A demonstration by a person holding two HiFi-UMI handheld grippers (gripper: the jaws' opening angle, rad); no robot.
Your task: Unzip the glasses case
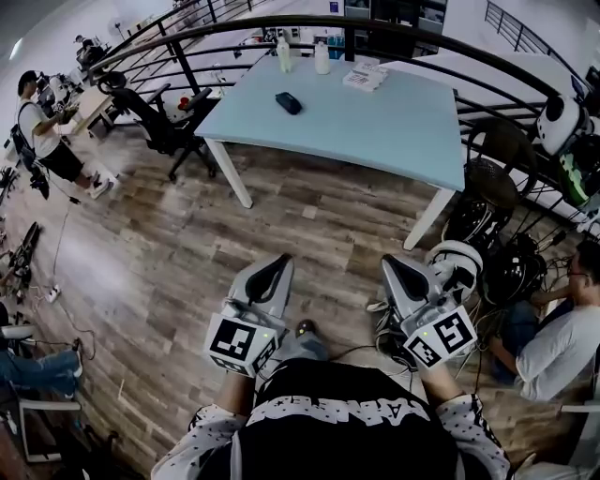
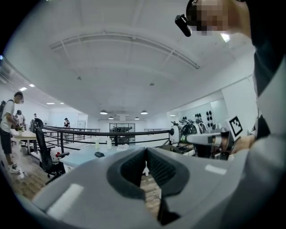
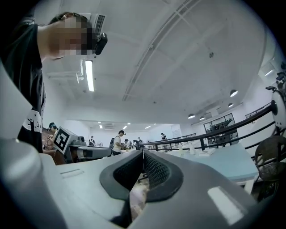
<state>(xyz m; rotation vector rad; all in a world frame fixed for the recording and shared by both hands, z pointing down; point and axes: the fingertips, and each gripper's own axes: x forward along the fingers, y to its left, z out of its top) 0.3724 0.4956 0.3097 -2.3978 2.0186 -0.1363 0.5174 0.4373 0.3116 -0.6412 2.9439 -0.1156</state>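
Observation:
A small dark glasses case (image 1: 289,103) lies on the pale blue table (image 1: 394,127), far ahead of me across the wooden floor. The left gripper view shows the glasses case (image 2: 99,154) as a small dark shape on the table. My left gripper (image 1: 278,262) and right gripper (image 1: 392,265) are held side by side in front of my body, well short of the table. Both point level toward it. Each has its jaws together with nothing between them, as the left gripper (image 2: 146,150) and right gripper (image 3: 143,153) show in their own views.
Two white bottles (image 1: 284,53) and a flat packet (image 1: 366,77) stand at the table's far edge, in front of a curved black railing (image 1: 234,28). A black office chair (image 1: 155,117) is left of the table. A seated person (image 1: 562,337) and white equipment (image 1: 457,262) are at the right.

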